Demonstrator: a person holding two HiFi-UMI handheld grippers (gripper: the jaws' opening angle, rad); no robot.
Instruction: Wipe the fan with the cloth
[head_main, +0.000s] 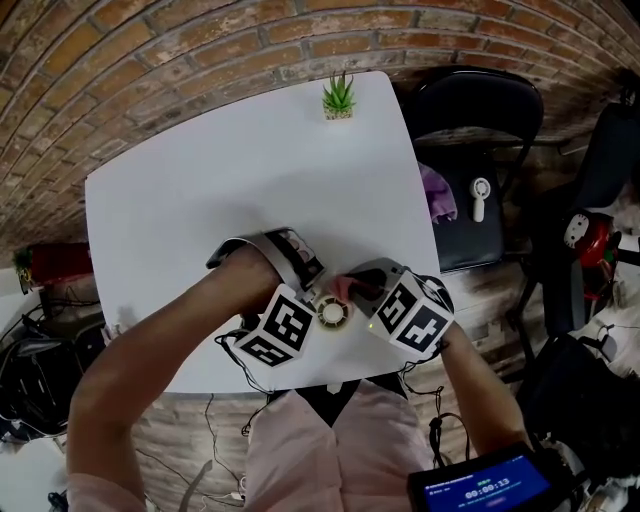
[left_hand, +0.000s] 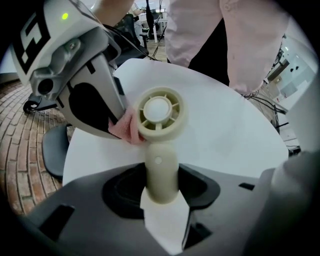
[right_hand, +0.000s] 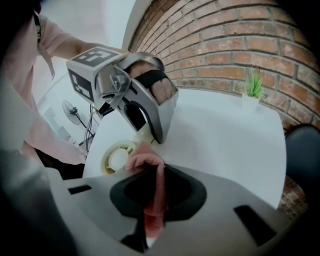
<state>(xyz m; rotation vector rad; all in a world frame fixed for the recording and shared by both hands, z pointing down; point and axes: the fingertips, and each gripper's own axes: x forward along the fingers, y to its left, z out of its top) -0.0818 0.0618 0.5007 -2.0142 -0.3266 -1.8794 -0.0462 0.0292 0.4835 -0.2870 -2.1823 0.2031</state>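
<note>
The left gripper (left_hand: 162, 187) holds the fan (left_hand: 159, 112) by its cream handle, fingers (left_hand: 122, 192) closed partway around it. The round head stands just past the fingertips, over the white desk (head_main: 250, 170). The right gripper (right_hand: 155, 195) has its fingers (right_hand: 187, 192) pinched on a pink cloth (right_hand: 147, 162), whose bunched end sticks out past them and touches the rim of the fan's head. Well beyond both pairs of fingers, at the desk's far edge, a small pot (head_main: 338, 112) holds a green plant (head_main: 338, 92).
</note>
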